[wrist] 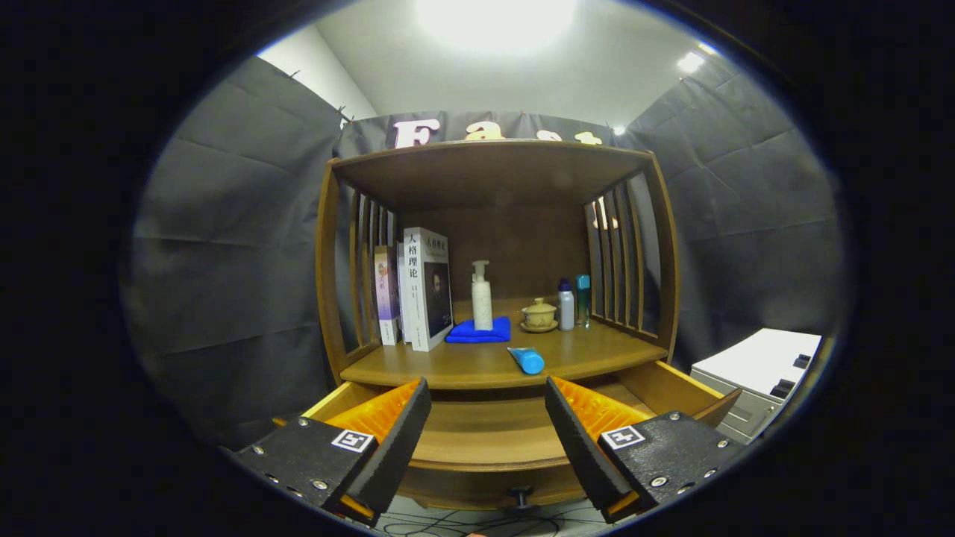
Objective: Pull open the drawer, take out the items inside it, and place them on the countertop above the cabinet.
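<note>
The drawer [492,436] stands open and looks bare, a tube [527,360] lies on the countertop [462,367], and the gripper [489,440] hangs released, holding nothing, so the task seems nearly done.

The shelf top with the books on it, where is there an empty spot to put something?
On the countertop, bare wood lies along the front edge, left of the blue tube, and right of it below the bottles. The back is crowded: books, pump bottle on blue cloth, lidded cup. The gripper is open.

Hand-held gripper [486,418] gapes wide over pulled-out drawer [485,436].
</note>
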A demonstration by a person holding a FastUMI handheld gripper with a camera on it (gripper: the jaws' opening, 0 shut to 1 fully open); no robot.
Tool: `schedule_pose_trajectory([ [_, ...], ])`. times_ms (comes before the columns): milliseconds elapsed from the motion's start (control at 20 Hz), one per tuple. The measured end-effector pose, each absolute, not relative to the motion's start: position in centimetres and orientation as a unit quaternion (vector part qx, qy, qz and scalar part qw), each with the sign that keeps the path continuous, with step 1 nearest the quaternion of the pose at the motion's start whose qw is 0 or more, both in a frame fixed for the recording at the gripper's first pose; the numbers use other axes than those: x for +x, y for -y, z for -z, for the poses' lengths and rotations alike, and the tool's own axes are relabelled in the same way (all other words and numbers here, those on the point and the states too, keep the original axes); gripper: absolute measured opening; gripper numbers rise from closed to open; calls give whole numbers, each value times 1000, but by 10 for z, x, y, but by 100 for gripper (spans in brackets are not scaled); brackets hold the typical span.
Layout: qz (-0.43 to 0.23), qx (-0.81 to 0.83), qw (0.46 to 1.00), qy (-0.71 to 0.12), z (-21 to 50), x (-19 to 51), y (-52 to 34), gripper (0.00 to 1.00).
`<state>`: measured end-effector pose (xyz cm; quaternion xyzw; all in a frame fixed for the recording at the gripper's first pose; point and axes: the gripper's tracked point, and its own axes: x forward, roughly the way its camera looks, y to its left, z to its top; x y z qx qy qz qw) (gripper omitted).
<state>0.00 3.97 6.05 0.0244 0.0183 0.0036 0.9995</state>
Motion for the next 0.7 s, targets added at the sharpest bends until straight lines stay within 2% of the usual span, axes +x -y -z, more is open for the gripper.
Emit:
schedule_pose_trajectory([
  [700,6,43,997,-65,1,-11,-35,95],
])
